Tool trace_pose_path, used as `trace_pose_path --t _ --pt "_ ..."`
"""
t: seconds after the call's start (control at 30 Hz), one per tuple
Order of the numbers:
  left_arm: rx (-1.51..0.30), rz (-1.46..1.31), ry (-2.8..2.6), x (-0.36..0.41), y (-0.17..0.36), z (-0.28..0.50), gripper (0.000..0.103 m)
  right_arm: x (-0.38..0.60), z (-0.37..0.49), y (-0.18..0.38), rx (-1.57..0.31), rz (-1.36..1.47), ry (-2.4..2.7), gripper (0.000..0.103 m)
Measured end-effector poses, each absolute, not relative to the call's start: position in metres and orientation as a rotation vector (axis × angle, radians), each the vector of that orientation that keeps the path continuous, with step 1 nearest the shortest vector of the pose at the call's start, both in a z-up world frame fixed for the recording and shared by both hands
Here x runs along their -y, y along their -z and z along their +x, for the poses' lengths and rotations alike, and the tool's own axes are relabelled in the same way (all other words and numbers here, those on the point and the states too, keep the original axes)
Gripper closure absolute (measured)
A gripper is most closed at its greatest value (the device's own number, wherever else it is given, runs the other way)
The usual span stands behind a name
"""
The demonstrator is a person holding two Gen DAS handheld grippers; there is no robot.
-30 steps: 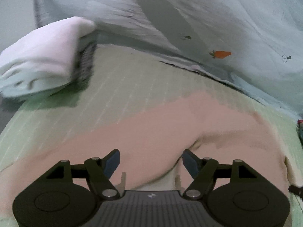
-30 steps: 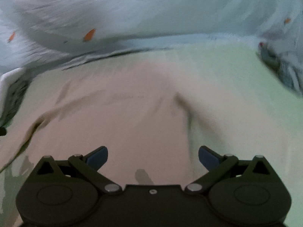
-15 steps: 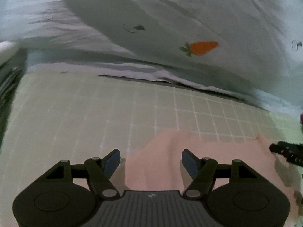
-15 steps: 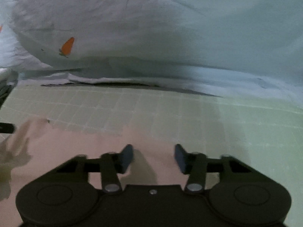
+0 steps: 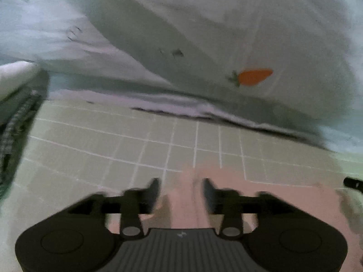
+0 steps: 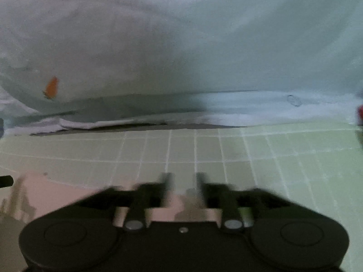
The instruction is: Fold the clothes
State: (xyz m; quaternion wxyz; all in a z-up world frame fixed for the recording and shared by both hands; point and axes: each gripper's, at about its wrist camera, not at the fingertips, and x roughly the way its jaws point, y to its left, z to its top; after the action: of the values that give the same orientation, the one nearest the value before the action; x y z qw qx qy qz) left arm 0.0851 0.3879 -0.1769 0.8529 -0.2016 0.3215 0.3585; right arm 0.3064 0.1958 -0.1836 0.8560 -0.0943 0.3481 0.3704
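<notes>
Left claw point(image 5: 180, 190) sits low centre of its frame, jaws narrowed around a raised ridge of the pink garment point(image 5: 272, 195); motion blur hides whether they pinch it. Right claw point(image 6: 182, 188), low centre, is likewise narrow over the garment's edge point(image 6: 52, 195); contact cannot be told. The garment lies on a green gridded mat point(image 5: 95, 140). A carrot-print sheet point(image 5: 226, 34) fills the upper frame.
</notes>
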Motion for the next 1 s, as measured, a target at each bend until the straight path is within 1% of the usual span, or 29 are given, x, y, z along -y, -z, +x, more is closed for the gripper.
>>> trace_pose_path --t 0.03,0.07,0.1,0.17,0.37,0.5,0.77,0.87,1.0 --pt "-0.667 -0.421 -0.764 -0.382 0.170 0.072 0.024 -0.185 0.294 0.179 -0.735 -0.183 -0.773 0.016" --pt "-0.662 -0.419 -0.781 -0.375 0.164 0.056 0.020 -0.173 0.279 0.177 -0.740 -0.167 -0.778 0.015" --pt "-0.661 -0.417 -0.797 -0.368 0.158 0.039 0.020 -0.160 0.263 0.176 -0.752 -0.157 -0.792 0.014" --pt "-0.691 -0.428 -0.832 -0.354 0.151 0.002 0.017 -0.136 0.226 0.178 -0.776 -0.157 -0.812 0.000" --pt "-0.775 -0.548 -0.978 -0.323 0.163 -0.134 0.016 -0.073 0.116 0.196 -0.887 -0.217 -0.821 0.000" --pt "-0.771 -0.577 -1.105 -0.310 0.169 -0.201 0.016 -0.044 0.075 0.206 -0.921 -0.235 -0.803 0.000" --pt "-0.740 -0.620 -1.206 -0.310 0.176 -0.279 0.016 -0.024 0.030 0.210 -0.922 -0.229 -0.712 0.000" --pt "-0.729 -0.648 -1.211 -0.315 0.179 -0.298 0.016 -0.022 0.017 0.211 -0.922 -0.245 -0.689 0.000" --pt "-0.732 -0.665 -1.186 -0.320 0.184 -0.304 0.016 -0.026 0.001 0.219 -0.907 -0.318 -0.673 0.000"
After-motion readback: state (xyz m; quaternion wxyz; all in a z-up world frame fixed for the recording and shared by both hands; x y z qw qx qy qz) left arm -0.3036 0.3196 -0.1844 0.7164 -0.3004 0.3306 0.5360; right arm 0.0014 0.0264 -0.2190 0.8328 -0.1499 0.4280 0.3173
